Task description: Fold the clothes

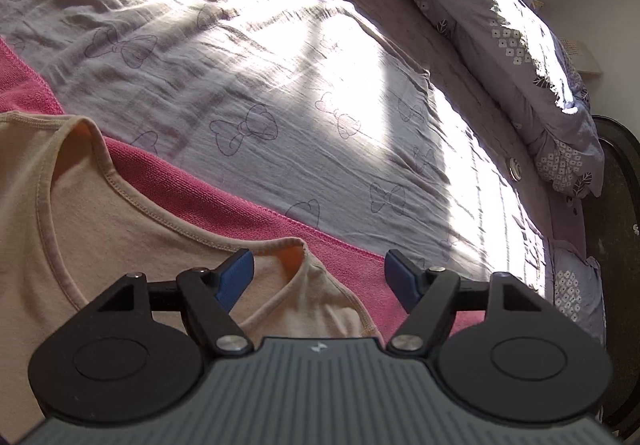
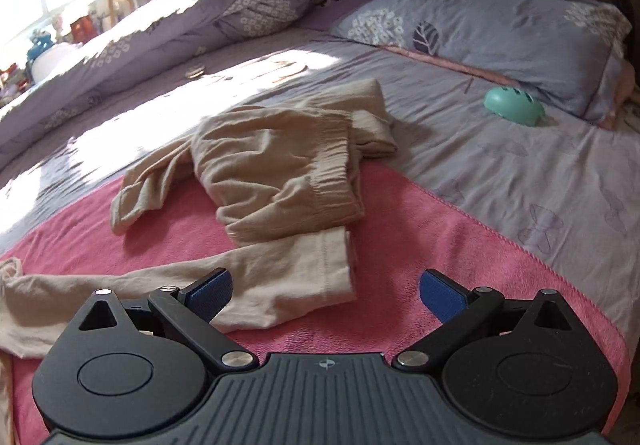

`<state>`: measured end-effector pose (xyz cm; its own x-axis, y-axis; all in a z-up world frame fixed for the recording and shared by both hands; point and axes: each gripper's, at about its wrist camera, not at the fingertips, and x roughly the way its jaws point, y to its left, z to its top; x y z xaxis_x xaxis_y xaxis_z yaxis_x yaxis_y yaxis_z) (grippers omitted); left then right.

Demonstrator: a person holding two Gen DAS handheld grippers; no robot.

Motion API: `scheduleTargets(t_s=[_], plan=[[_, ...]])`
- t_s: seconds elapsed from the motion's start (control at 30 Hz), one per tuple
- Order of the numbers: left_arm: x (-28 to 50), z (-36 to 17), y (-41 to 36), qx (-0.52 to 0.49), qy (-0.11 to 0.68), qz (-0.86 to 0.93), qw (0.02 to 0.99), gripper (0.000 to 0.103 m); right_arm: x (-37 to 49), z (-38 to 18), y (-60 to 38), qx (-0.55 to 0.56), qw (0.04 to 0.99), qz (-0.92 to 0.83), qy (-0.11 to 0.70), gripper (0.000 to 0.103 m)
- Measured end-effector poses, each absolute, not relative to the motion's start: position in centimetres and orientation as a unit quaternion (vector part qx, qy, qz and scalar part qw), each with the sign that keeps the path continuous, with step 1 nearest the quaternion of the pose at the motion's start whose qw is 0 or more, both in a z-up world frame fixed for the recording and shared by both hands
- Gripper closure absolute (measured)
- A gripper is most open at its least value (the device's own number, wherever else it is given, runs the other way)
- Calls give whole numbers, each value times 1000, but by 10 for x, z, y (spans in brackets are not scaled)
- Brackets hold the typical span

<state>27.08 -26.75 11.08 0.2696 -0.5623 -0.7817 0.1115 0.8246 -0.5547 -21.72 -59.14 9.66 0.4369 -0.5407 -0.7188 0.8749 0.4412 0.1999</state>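
On the bed's pink towel [image 2: 440, 213], the beige top [image 1: 100, 229] lies under the left claw [image 1: 320, 277], shoulder strap between its spread jaws; the right claw [image 2: 326, 295], also released, hovers beside a sleeve [image 2: 280, 277] running leftward.

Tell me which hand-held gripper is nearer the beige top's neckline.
Left. The left hand-held gripper hovers open right over the neckline; the right hand-held gripper sits open by the sleeve cuff.

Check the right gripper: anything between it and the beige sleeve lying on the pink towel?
Nothing visible. The right gripper is open just short of the beige sleeve, with only bare pink towel around the cuff.
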Motion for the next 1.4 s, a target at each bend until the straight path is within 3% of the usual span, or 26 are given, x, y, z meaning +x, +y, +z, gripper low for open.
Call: scheduleTargets(t_s=[0.1,0.2,0.27,0.43,0.6,0.7,0.83,0.9,0.93,0.97,1.03,1.27,1.3,1.37,1.4], plan=[[234,119,-260,-121,553,-227,793,30,-227,83,-615,384,774,-430,260,12],[188,125,-252,-33,537,-229,811,29,-226,75,-630,439,757,-415,248,45],[161,124,-247,11,532,-231,814,27,-217,74,-636,468,751,-390,254,96],[99,113,-252,134,526,-245,803,24,-206,123,-650,489,774,-352,194,95],[76,103,-263,164,521,-265,795,18,-230,201,-646,421,839,-334,88,96],[71,96,-268,175,510,-265,799,11,-250,180,-650,424,814,-377,122,95],[68,88,-269,180,492,-270,808,0,-268,108,-659,489,735,-416,216,92],[68,85,-266,171,485,-273,813,0,-274,80,-648,536,713,-401,209,88],[67,83,-263,165,475,-278,819,0,-274,71,-642,553,708,-393,197,79],[64,82,-261,165,463,-282,824,0,-271,67,-637,562,709,-384,184,62],[56,78,-257,162,435,-288,838,0,-259,61,-630,572,713,-371,161,39],[35,69,-241,132,357,-296,876,0,-194,50,-646,573,711,-383,140,41],[35,69,-240,130,356,-297,877,0,-186,52,-650,573,708,-388,142,46],[35,69,-240,129,353,-297,878,0,-176,59,-654,562,708,-399,158,74],[35,68,-240,127,352,-298,878,0,-175,63,-653,557,707,-404,162,75]])
